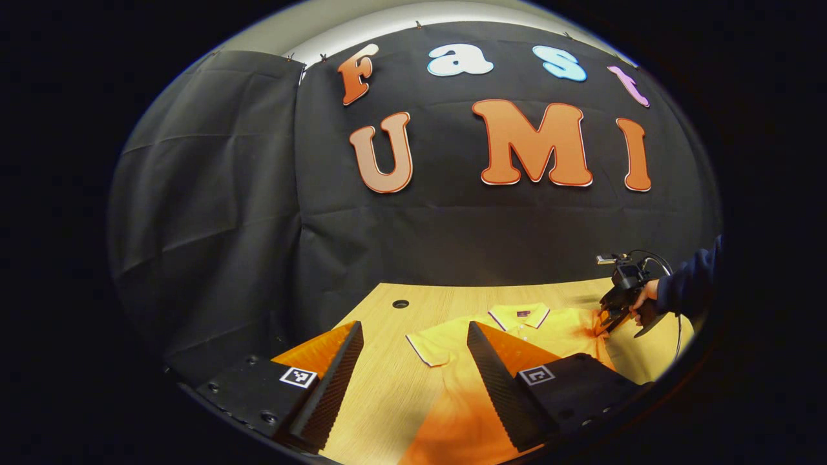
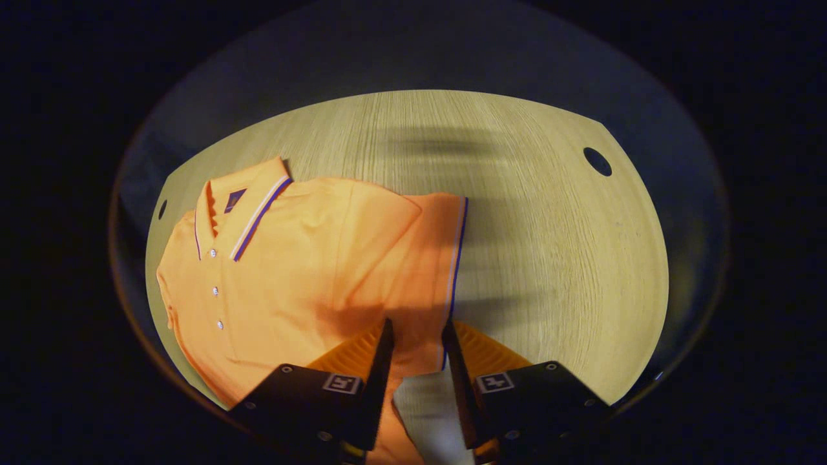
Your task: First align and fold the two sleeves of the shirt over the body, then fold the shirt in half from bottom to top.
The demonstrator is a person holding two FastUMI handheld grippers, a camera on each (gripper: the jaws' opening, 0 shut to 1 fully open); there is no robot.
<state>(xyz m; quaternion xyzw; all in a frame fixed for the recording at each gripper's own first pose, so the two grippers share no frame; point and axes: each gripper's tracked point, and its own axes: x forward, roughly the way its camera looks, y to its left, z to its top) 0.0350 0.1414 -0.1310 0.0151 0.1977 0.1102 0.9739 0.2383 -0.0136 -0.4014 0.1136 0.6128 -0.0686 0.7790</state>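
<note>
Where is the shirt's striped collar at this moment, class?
In the right gripper view the collar lies at the upper left of the shirt, near the table edge. In the left gripper view it sits beyond the left claw, left of the right claw.

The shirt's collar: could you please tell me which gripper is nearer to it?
Right. The right gripper is at the sleeve beside the collar; the left gripper hovers open near the shirt's other sleeve.
</note>
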